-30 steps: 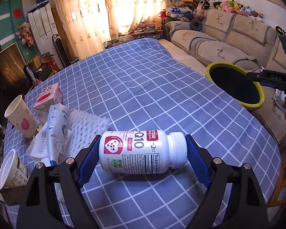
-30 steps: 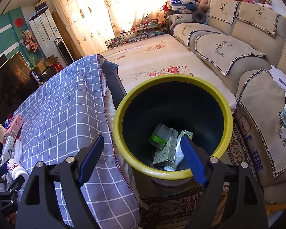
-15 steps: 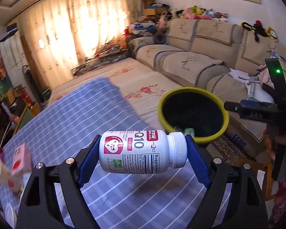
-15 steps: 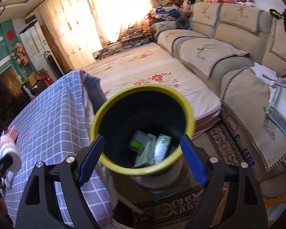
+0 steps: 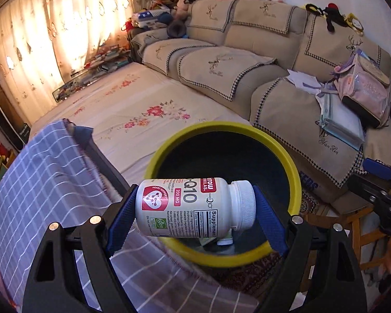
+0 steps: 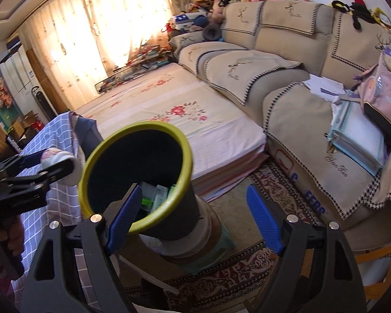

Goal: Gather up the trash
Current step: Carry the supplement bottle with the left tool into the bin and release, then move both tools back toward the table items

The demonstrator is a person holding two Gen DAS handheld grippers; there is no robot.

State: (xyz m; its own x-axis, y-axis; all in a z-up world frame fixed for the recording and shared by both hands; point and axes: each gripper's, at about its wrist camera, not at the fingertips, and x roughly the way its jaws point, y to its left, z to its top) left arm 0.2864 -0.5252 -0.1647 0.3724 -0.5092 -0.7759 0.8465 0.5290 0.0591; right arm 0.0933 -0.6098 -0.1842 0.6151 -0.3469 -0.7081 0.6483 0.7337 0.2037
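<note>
My left gripper [image 5: 195, 208] is shut on a white supplement bottle [image 5: 193, 206] with a red label, held on its side over the near rim of the yellow-rimmed dark bin [image 5: 286, 167]. The bin holds several pieces of trash. In the right wrist view the bin [image 6: 179, 138] stands to the left, with trash [image 6: 153, 198] at its bottom, and the bottle [image 6: 57, 161] shows at its left rim. My right gripper [image 6: 193, 216] is open and empty, to the right of the bin above the floor.
The table with the blue checked cloth [image 5: 39, 182] is left of the bin. A low floral mattress [image 5: 133, 109] and a beige sofa [image 5: 247, 60] lie beyond. A pink backpack [image 5: 365, 88] and papers sit on the sofa. A patterned rug [image 6: 247, 281] covers the floor.
My left gripper has carried the bottle off the table and over to the bin's rim. My right gripper has drawn back to the right, away from the bin.
</note>
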